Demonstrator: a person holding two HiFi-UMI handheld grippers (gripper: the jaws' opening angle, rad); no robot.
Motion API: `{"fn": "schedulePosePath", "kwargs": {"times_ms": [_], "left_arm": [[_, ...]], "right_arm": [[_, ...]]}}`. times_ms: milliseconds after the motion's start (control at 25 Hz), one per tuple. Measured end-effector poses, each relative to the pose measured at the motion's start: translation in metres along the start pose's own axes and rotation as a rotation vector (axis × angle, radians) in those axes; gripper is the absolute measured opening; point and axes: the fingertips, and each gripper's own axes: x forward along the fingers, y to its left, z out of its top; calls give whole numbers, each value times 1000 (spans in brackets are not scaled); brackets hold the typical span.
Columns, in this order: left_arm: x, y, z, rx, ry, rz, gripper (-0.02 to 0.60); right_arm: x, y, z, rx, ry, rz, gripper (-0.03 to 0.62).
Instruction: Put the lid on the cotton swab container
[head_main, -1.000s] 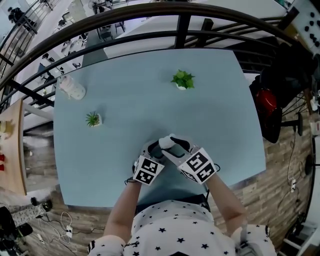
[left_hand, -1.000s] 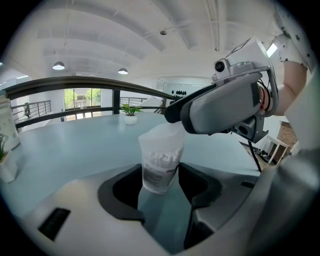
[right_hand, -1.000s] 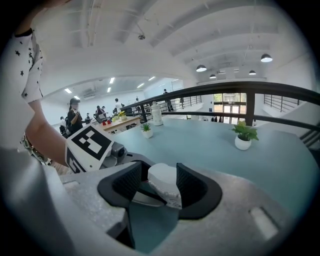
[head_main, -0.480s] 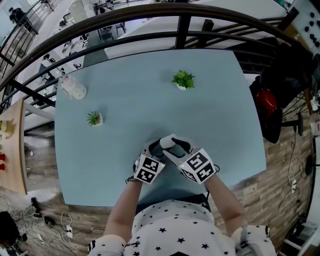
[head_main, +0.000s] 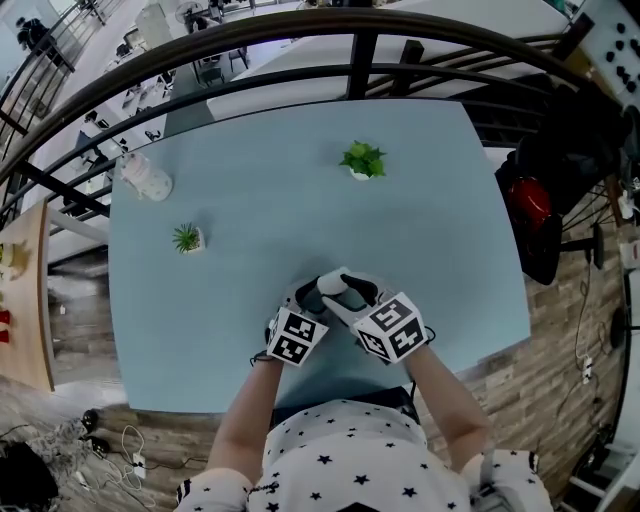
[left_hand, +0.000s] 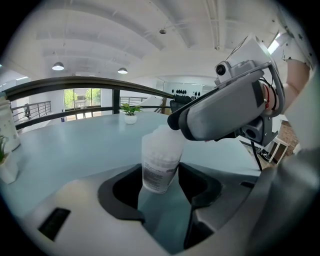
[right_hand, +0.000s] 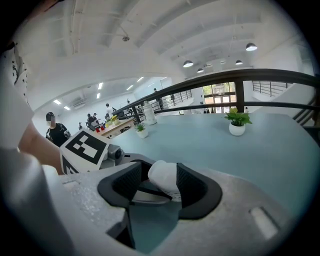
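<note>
- far left of the light blue table (head_main: 250, 140) there's a white bottle (head_main: 147, 177) near the back corner, and a small potted plant (head_main: 186, 238) a bit nearer the person, well apart from the action
- left gripper (left_hand: 160, 184) is at the near edge of the table, right in front of the person. its jaws are clamped onto the lower part of the cotton swab container (left_hand: 161, 161), one jaw on each side
- the container is clear plastic with a label and you can see the swabs packed inside. it stands roughly upright in the jaws, leaning a touch to the right. can't tell if its base touches the table
- the lid (right_hand: 164, 175) is a white rounded cap sitting right at the top of the container. no view shows clearly whether it's pushed all the way down
- right gripper (right_hand: 159, 183) comes in from the right, crossing over the left one, with its jaws closed on the lid from both sides. from the left gripper view its nose hangs right over the container's mouth
- further right and back, a bigger potted plant (head_main: 364, 158) stands by itself
- off the right edge of the table there's a dark bag-looking thing with a red patch (head_main: 535, 215)
</note>
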Motion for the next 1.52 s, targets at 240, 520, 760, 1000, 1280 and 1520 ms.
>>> {"fn": "schedulePosePath", "kwargs": {"times_ms": [240,520,760,1000,1280,1520], "left_arm": [[0,-1,1,-12,-6,-14,224],[-23,0,-3,-55,-19,15,224],[-66,-5,-10,-84,-59,64,195],[-119,-11,-17,-156,-128,123,73],[-185,-31,-34,-215,-199,172,21],[-233,-64,-51,-201,-246,169,11]], "right_arm": [[1,0,-1,-13,10,-20,201],[-4,1,2,-34,-14,-87,201],[-26,16,-1,3,-102,-139,201],[-47,45,-6,-4,-161,-212,176],[-71,102,-17,-1,-224,-248,66],[-93,152,-34,-11,-285,-261,8]]}}
